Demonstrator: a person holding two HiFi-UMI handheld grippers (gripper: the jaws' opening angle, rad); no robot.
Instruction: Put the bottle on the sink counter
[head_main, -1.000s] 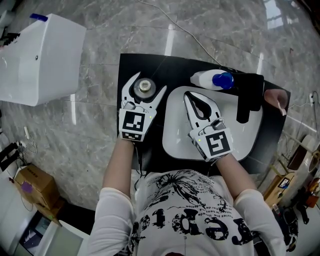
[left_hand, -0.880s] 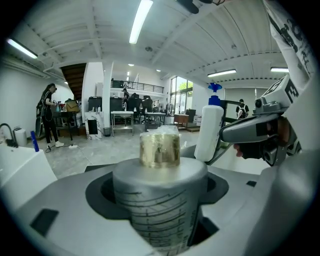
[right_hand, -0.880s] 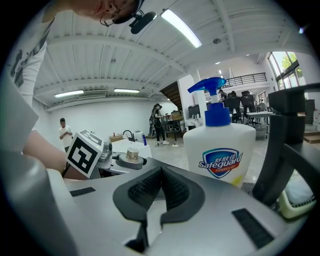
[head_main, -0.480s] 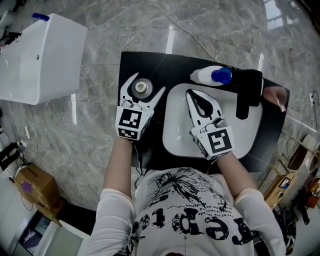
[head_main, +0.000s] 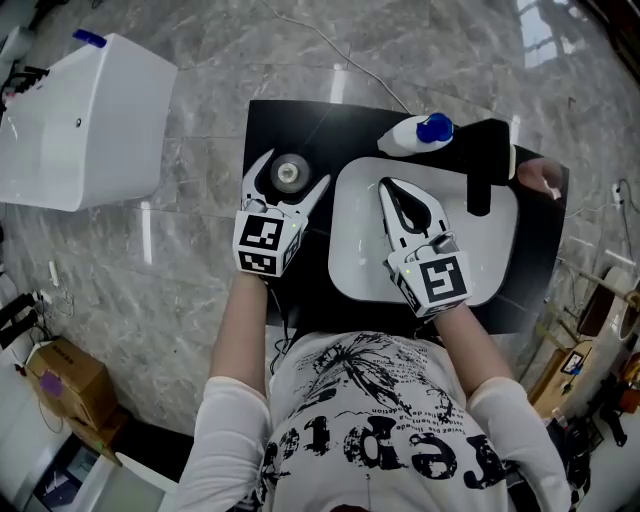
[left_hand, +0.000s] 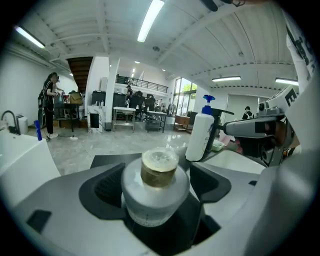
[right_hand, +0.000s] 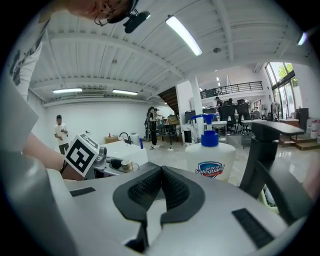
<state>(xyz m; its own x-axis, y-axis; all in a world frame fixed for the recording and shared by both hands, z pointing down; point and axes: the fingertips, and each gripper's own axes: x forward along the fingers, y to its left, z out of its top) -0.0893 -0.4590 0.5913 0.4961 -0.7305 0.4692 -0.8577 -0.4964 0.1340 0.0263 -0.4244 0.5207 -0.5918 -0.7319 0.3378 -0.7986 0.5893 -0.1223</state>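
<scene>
A small clear bottle (head_main: 291, 172) with a gold cap stands upright on the black sink counter (head_main: 290, 125). My left gripper (head_main: 298, 168) is open around it. Its jaws have just been opening, and the bottle (left_hand: 158, 187) stands between them with a gap on each side of it. My right gripper (head_main: 400, 192) is shut on nothing and hovers over the white basin (head_main: 350, 265). In the right gripper view the pads (right_hand: 172, 192) meet with nothing between them.
A white soap pump bottle (head_main: 415, 135) with a blue pump stands at the counter's back edge, beside a black faucet (head_main: 480, 170). A hand (head_main: 545, 180) shows at the counter's right end. A white box (head_main: 80, 120) stands on the floor to the left.
Both grippers have shifted a little. The left jaws stand slightly wider round the bottle, which stays put on the counter. The right gripper stays shut.
</scene>
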